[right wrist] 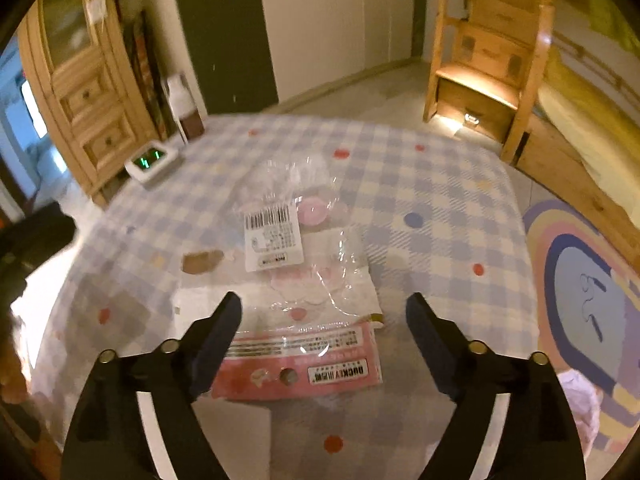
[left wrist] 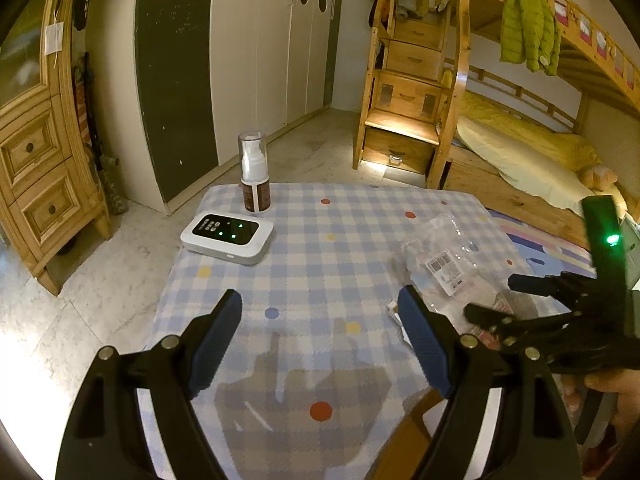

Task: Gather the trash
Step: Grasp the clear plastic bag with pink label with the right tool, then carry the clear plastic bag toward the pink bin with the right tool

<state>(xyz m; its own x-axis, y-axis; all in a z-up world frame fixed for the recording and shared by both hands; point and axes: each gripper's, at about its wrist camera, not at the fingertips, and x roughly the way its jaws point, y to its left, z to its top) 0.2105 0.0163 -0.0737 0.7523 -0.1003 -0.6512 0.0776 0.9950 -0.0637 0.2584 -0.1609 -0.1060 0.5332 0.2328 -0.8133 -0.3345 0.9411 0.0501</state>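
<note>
From the left wrist, the left gripper (left wrist: 320,312) is hovering over the checked desk (left wrist: 320,240) with its fingers spread wide and nothing between them. A white device with green lights (left wrist: 227,237) is lying near a brown spray bottle (left wrist: 254,176) at the far left corner. The clear plastic wrapper (left wrist: 448,256) is lying to the right, just beside the right gripper (left wrist: 516,300).

From the right wrist, the right gripper (right wrist: 324,316) is hanging spread open above the pink packaging card (right wrist: 304,364), gripping nothing. The clear plastic wrapper (right wrist: 296,216), bearing a barcode label (right wrist: 274,236), is lying just beyond on the desk (right wrist: 420,184).
</note>
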